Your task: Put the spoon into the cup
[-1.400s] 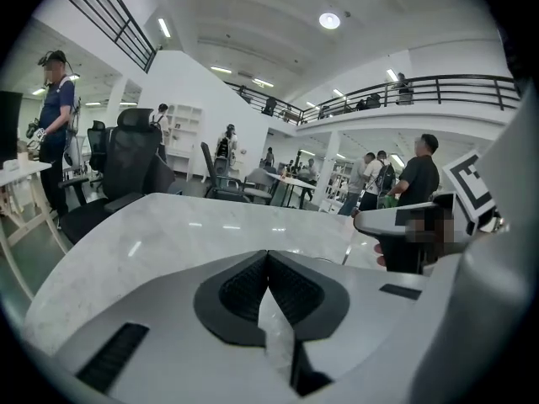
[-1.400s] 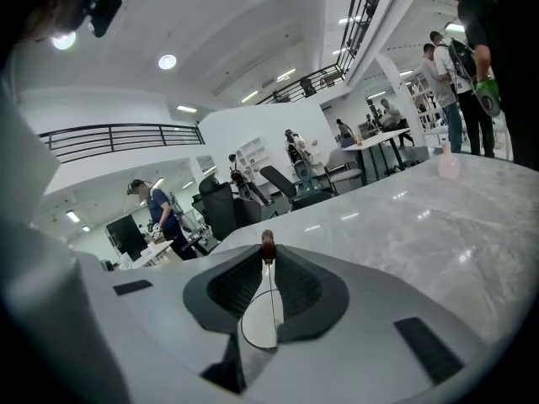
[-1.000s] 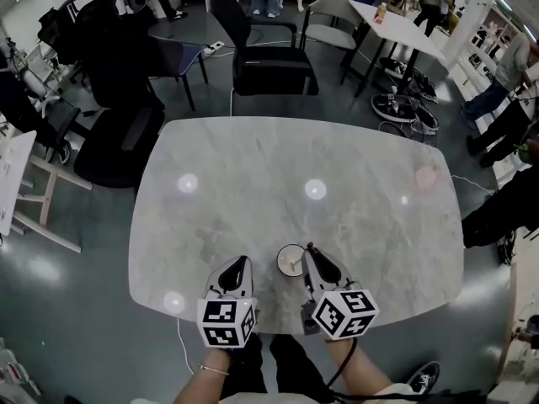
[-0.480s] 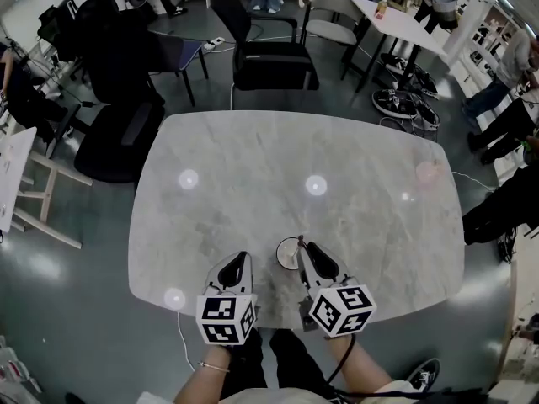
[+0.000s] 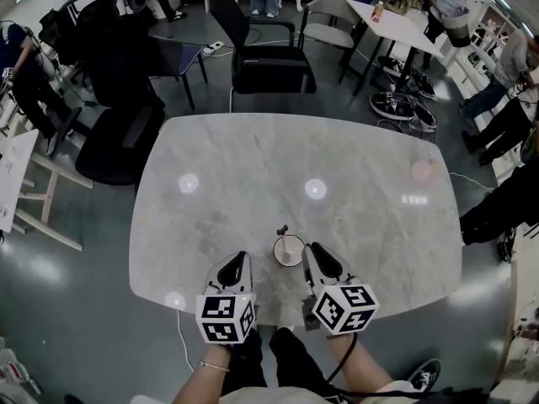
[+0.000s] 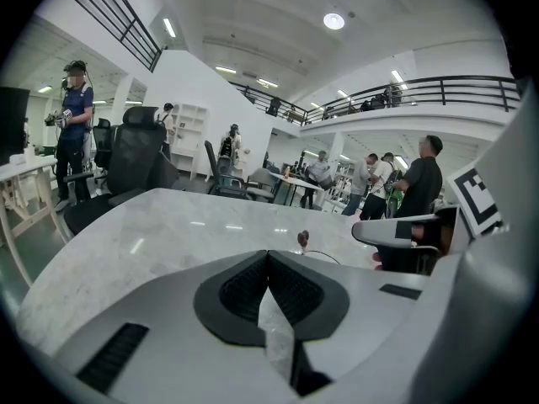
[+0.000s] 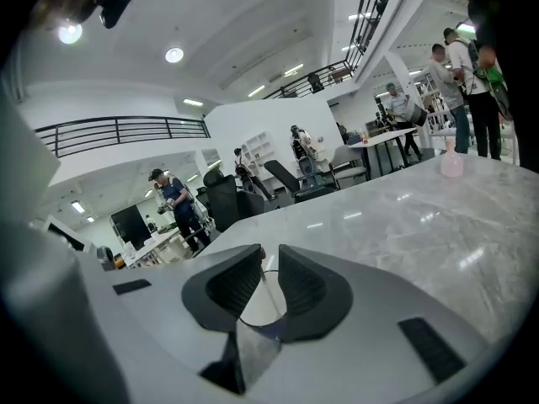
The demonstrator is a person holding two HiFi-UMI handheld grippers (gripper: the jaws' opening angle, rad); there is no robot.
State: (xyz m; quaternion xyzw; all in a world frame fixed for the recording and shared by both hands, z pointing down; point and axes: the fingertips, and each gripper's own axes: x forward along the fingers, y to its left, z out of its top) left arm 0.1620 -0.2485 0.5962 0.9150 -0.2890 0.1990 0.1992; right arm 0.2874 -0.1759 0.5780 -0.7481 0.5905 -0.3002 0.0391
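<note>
A small white cup (image 5: pixel 288 251) stands on the marble table near its front edge. The spoon (image 5: pixel 283 231) is in the cup, and its dark handle end leans away from me. My right gripper (image 5: pixel 310 249) sits just right of the cup, its jaws a little apart with nothing held. In the right gripper view the cup's rim (image 7: pixel 255 308) shows through the gap of that gripper (image 7: pixel 269 257). My left gripper (image 5: pixel 238 261) rests left of the cup, shut and empty (image 6: pixel 268 257). The spoon's tip (image 6: pixel 303 240) shows beyond its jaws.
The grey marble table (image 5: pixel 253 158) stretches away from me. A pale pink object (image 5: pixel 424 172) sits at its right edge. Black chairs (image 5: pixel 269 66) stand at the far side and another chair (image 5: pixel 118 141) at the left. People stand around the room.
My right gripper has let go of the spoon and drawn back slightly. The spoon now stands in the cup on its own. The left gripper has stayed put.
</note>
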